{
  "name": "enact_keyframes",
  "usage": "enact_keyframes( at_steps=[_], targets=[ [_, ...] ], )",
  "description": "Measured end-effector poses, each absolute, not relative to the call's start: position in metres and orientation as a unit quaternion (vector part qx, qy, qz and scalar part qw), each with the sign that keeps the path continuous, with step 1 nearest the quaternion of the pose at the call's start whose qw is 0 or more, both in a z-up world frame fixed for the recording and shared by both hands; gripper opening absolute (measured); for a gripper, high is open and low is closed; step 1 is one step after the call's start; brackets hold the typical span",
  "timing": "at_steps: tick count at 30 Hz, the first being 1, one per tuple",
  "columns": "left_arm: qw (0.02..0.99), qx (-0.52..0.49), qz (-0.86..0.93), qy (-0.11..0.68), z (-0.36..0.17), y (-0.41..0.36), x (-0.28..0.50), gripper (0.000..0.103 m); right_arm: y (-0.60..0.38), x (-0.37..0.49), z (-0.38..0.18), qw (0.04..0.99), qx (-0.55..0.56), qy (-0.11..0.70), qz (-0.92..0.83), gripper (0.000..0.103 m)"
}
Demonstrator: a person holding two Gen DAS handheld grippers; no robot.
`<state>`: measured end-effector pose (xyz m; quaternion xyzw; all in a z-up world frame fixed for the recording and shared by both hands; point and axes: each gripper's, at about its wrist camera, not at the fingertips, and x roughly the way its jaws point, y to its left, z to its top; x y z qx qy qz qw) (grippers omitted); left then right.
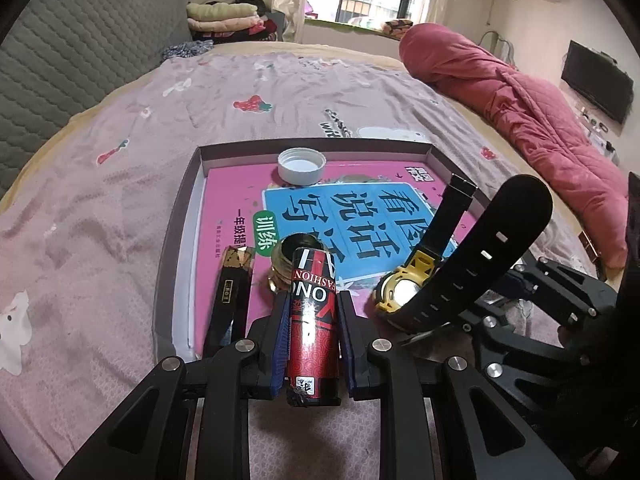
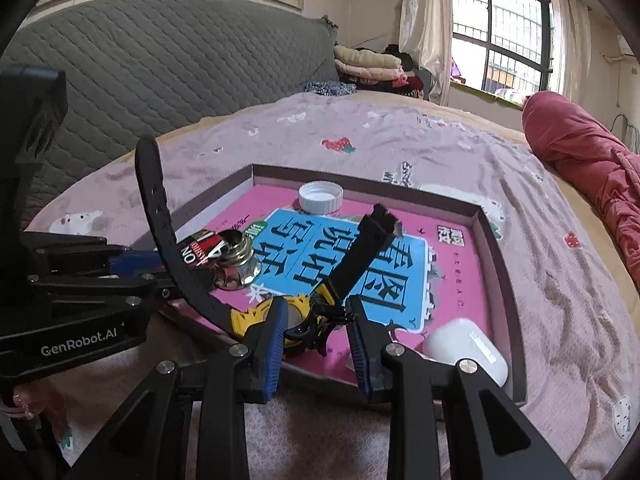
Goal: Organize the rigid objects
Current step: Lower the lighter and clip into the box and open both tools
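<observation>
Two grippers bringing a red tube and a wristwatch into the shallow tray on the bed.

The left gripper (image 1: 310, 332) is clamped on the red tube (image 1: 314, 320), whose far end hangs over the near edge of the tray (image 1: 176, 240), just short of the small glass jar (image 1: 292, 256); the tube should be lowered flat in the gap between the jar and the black-and-gold box (image 1: 234, 300) at the tray's near left before the pads part. The right gripper (image 2: 316, 324) brackets the yellow case of the wristwatch (image 2: 296, 312) at the tray's near edge, and appears to pinch it, though contact is partly hidden. Its straps stand up and may topple; set it clear of the white earbud case (image 2: 468, 344) and the white cap (image 1: 301, 166) at the tray's far side.
</observation>
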<state>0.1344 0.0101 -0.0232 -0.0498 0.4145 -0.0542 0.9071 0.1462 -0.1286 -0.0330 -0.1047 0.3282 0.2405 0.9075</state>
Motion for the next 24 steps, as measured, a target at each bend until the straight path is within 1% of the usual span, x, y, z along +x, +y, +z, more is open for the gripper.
enact_keyframes(
  at_steps=[7, 18, 24],
  targets=[
    [0.907, -0.063, -0.049, 0.415, -0.024, 0.017, 0.135, 0.023, -0.126, 0.142, -0.035, 0.907, -0.115, 0.326, 0.24, 0.03],
    [0.911, -0.057, -0.055, 0.405, -0.023, 0.012, 0.146, 0.023, -0.131, 0.147, -0.035, 0.908, -0.103, 0.333, 0.234, 0.03],
    [0.912, -0.03, -0.09, 0.399, -0.026, 0.004, 0.148, 0.023, -0.13, 0.148, -0.035, 0.908, -0.103, 0.334, 0.232, 0.03]
  ],
)
